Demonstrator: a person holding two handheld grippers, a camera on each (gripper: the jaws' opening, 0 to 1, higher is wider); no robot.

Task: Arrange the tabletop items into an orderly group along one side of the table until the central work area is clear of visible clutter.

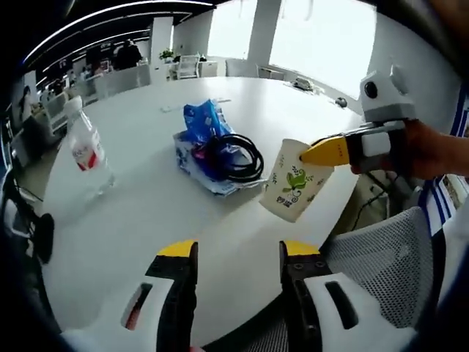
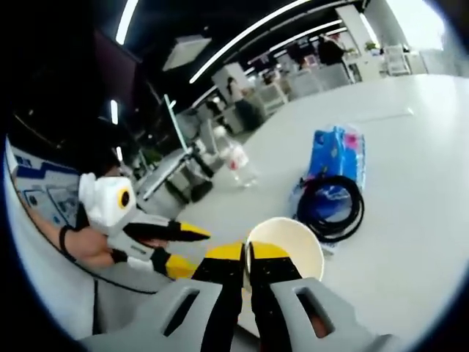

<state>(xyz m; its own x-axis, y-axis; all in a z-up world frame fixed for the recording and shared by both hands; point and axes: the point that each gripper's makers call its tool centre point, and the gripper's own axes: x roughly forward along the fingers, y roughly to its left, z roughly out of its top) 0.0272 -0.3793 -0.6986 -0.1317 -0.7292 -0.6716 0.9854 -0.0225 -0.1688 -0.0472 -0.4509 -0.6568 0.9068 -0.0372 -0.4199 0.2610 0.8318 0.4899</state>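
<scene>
- Left gripper view took in the white table (image 1: 139, 242), round-edged and broad, with a grey mesh chair (image 1: 381, 257) tucked against its near side.
- On the table sat a blue packet (image 1: 201, 139) with a coil of black cable (image 1: 236, 158) lying on top of it; in the right gripper view the same packet (image 2: 337, 158) and cable (image 2: 331, 207) lay just beyond the cup.
- A clear water bottle (image 1: 86, 150) with a red label stood upright to one side, well apart from the packet; it appeared small and far off in the right gripper view (image 2: 238, 163).
- The paper cup (image 1: 294, 182), white with a green print, hung tilted above the table's edge, pinched at its rim by the right gripper (image 1: 322, 152), which a hand (image 1: 432, 150) held.
- The right gripper (image 2: 248, 253) had its jaws drawn narrow on the rim of the cup (image 2: 289, 242), one jaw inside and one outside.
- The left gripper (image 1: 236, 253) hovered over the near table edge with jaws spread wide, holding and touching nothing; it showed the same way in the right gripper view (image 2: 189, 249).
</scene>
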